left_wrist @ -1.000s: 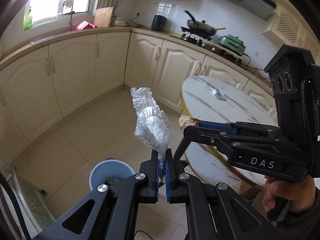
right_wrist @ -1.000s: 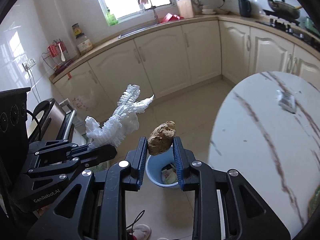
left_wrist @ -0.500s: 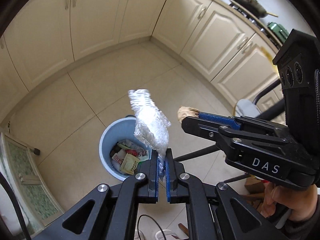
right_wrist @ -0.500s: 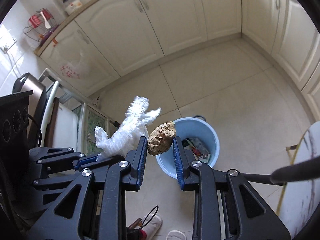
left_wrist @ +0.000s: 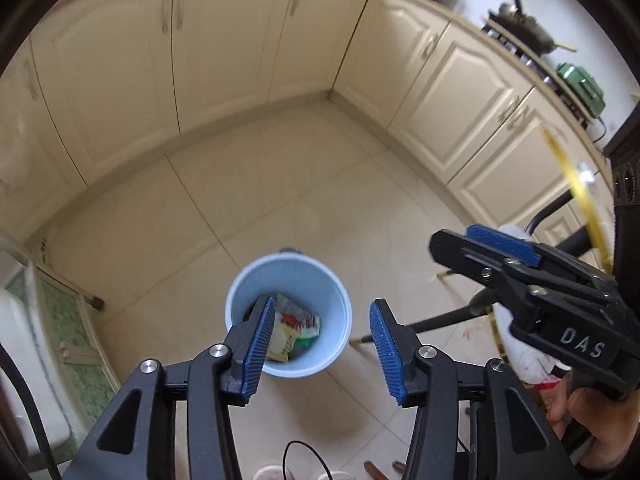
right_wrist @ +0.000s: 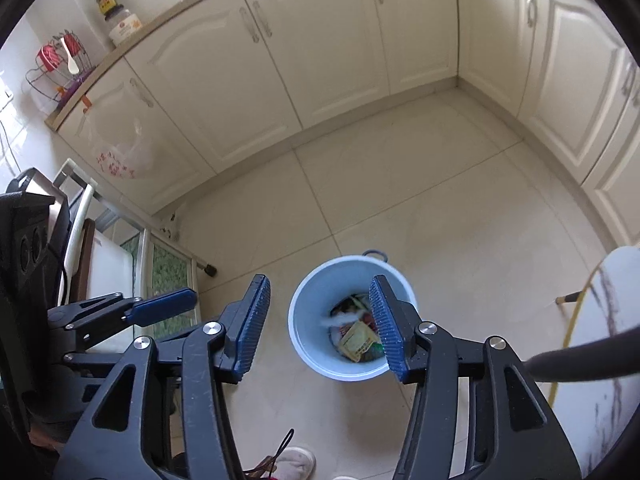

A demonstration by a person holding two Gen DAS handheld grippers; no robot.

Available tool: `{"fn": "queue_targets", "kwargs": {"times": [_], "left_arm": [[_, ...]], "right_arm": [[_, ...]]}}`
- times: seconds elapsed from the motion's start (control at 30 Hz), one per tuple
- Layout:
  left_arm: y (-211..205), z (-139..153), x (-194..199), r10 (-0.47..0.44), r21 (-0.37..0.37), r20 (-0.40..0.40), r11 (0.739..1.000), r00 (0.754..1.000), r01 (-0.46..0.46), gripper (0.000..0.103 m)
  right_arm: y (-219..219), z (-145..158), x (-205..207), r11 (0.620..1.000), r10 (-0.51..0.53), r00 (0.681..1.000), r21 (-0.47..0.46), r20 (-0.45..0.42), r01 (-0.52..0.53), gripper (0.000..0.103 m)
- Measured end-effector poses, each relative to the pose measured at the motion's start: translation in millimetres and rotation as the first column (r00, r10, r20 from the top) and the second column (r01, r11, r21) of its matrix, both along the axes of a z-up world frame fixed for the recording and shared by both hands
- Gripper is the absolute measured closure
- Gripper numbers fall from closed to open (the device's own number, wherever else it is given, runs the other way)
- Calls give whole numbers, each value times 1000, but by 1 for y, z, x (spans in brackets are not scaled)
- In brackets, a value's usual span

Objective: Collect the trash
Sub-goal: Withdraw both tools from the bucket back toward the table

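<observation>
A light-blue trash bin (left_wrist: 245, 280) stands on the tiled floor below both grippers, with several wrappers (left_wrist: 298, 326) inside. My left gripper (left_wrist: 322, 334) hangs over the bin, its jaws opening and nothing between them. The right gripper's blue-padded finger (left_wrist: 500, 245) reaches in from the right. In the right wrist view my right gripper (right_wrist: 320, 318) is also above the bin (right_wrist: 304, 292), jaws opening and empty. A blurred white streak (right_wrist: 340, 319) lies among the wrappers in the bin. The left gripper's finger (right_wrist: 162, 307) shows at the left.
Cream cabinets (right_wrist: 336, 40) line the far walls around the tiled floor (right_wrist: 420, 200). A round marble table (right_wrist: 618, 280) with dark legs stands at the right. A glass-fronted unit (right_wrist: 168, 268) is at the left. A slipper (right_wrist: 296, 460) lies near the bottom edge. A hand (left_wrist: 592, 412) holds the right gripper.
Both grippers sank toward the bin and their jaws spread apart. The crumpled clear plastic left the left jaws and the brown lump left the right jaws.
</observation>
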State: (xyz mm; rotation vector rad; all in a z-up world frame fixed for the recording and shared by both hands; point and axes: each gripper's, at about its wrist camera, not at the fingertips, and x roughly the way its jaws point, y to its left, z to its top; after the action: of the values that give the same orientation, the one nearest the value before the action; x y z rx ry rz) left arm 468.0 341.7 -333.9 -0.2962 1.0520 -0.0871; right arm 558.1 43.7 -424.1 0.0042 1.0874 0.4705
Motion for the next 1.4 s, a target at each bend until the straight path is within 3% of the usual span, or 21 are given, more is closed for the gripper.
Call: {"fn": "queue_targets", "kwargs": {"times": [0.13, 0.27, 0.33, 0.37, 0.47, 0.67, 0.9, 1.07, 1.4], "left_arm": [[-5, 59, -61, 25, 46, 135, 998, 991, -32, 46], [-41, 119, -123, 31, 90, 281, 994, 959, -59, 31], [-59, 146, -156, 30, 121, 343, 990, 939, -76, 24], [-66, 159, -171, 25, 131, 373, 988, 927, -80, 19], [-110, 186, -212, 17, 140, 439, 986, 899, -87, 9], [-176, 219, -330, 4, 167, 568, 979, 823, -120, 1], [-251, 234, -449, -20, 204, 683, 965, 730, -164, 1], [-290, 220, -492, -20, 192, 745, 963, 667, -186, 1], [-318, 193, -577, -66, 204, 823, 961, 565, -185, 1]], "right_arm": [[-12, 61, -30, 1000, -22, 992, 23, 121, 19, 43], [-31, 125, -72, 999, -44, 969, 33, 241, 37, 40], [-44, 157, -98, 998, -66, 948, 43, 310, 55, 22], [-52, 173, -112, 997, -79, 935, 42, 345, 69, 19], [-71, 211, -153, 993, -114, 904, 58, 412, 99, 15], [-109, 278, -235, 982, -189, 824, 97, 535, 162, 3], [-145, 336, -320, 965, -249, 715, 109, 653, 236, 0], [-165, 364, -366, 946, -289, 646, 106, 706, 307, 0], [-192, 400, -431, 902, -341, 521, 116, 783, 416, 0]]}}
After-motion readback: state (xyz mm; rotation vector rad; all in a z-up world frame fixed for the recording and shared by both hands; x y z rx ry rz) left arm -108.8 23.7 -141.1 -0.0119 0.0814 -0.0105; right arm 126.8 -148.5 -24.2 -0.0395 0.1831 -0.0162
